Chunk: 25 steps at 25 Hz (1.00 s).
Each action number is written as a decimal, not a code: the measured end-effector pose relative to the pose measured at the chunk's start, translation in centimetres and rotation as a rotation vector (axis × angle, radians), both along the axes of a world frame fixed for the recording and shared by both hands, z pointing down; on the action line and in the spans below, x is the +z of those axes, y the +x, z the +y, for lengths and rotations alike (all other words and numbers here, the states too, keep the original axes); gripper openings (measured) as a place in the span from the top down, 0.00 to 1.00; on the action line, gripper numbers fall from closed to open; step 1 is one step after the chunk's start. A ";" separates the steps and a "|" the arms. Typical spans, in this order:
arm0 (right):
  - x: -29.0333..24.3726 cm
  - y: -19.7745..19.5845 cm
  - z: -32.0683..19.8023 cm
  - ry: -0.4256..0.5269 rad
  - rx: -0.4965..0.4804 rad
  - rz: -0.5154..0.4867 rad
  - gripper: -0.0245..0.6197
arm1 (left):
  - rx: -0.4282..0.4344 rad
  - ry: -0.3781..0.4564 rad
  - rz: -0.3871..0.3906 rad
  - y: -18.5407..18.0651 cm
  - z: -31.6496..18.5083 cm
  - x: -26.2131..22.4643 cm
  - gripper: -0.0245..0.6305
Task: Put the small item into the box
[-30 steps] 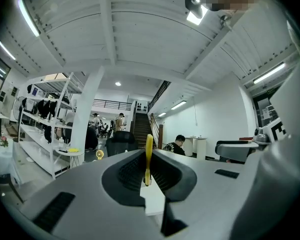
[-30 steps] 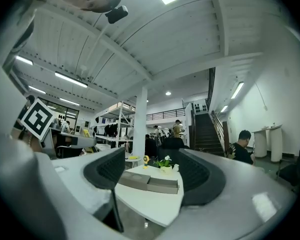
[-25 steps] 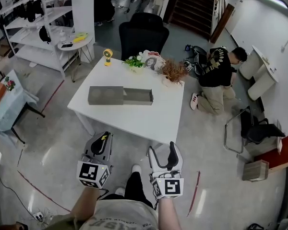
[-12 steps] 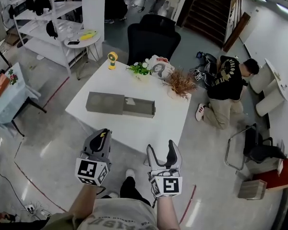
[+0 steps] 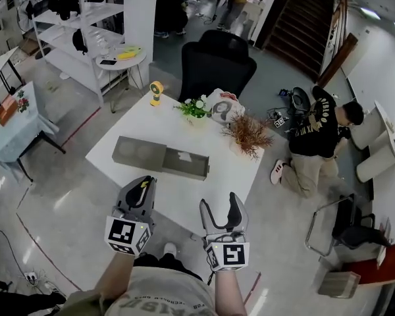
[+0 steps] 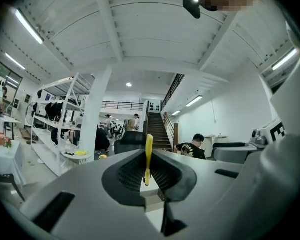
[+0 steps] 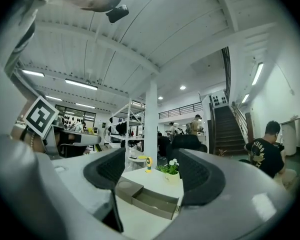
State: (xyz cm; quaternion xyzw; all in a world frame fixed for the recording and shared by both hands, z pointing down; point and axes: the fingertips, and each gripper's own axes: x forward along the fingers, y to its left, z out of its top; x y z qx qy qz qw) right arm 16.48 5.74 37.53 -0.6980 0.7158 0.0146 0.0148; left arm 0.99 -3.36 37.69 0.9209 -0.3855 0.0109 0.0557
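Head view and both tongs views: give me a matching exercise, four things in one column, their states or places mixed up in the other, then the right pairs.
1. left tongs
2. right tongs
3. box
4. fan

A. open, nothing between them
B. on the table's far left corner in the head view
C. shut on a thin yellow item
D. drawer slid out

Pairs: 1-C, 2-A, 3-D, 4-B.

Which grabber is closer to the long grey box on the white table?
Left. The left gripper hovers just short of the long grey box, at its closed half; the right gripper hangs farther back, off its open end.
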 end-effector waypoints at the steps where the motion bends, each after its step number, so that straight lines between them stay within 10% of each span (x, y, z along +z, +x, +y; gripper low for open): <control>1: 0.1 0.2 -0.3 -0.001 -0.007 -0.004 0.45 | -0.006 -0.003 -0.003 0.1 -0.1 0.2 0.92; 25: 5.0 1.4 -13.2 -0.115 0.026 -0.051 0.45 | 0.101 -0.114 -0.031 4.1 -14.9 3.9 0.92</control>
